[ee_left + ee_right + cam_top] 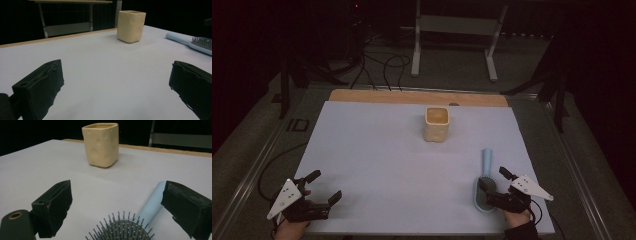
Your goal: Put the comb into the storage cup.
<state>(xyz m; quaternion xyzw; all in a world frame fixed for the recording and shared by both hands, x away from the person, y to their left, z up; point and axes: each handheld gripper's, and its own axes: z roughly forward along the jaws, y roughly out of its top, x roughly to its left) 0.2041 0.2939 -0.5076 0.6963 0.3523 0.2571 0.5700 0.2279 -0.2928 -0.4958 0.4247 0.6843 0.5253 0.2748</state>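
Step in hand: approach to the pale blue plastic paddle hairbrush (484, 182), lying bristles-up at the near right of the white table cover (377, 150), handle pointing away. Right gripper (493, 178) poised over the brush head, jaws wide apart, nothing clamped. Next move likely calls for lowering and closing on the brush. Left gripper (325, 186) idle at the near left, jaws apart, empty. Cream square ceramic cup (436, 123) stands well beyond; nothing obstructs

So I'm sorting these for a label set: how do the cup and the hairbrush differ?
The cup is cream and squarish; the hairbrush is light blue and long. The cup stands upright with its mouth up; the hairbrush lies flat, bristles up. The cup stands apart near the far edge; the hairbrush lies between the open jaws of the right gripper. Both rest on the white table sheet.
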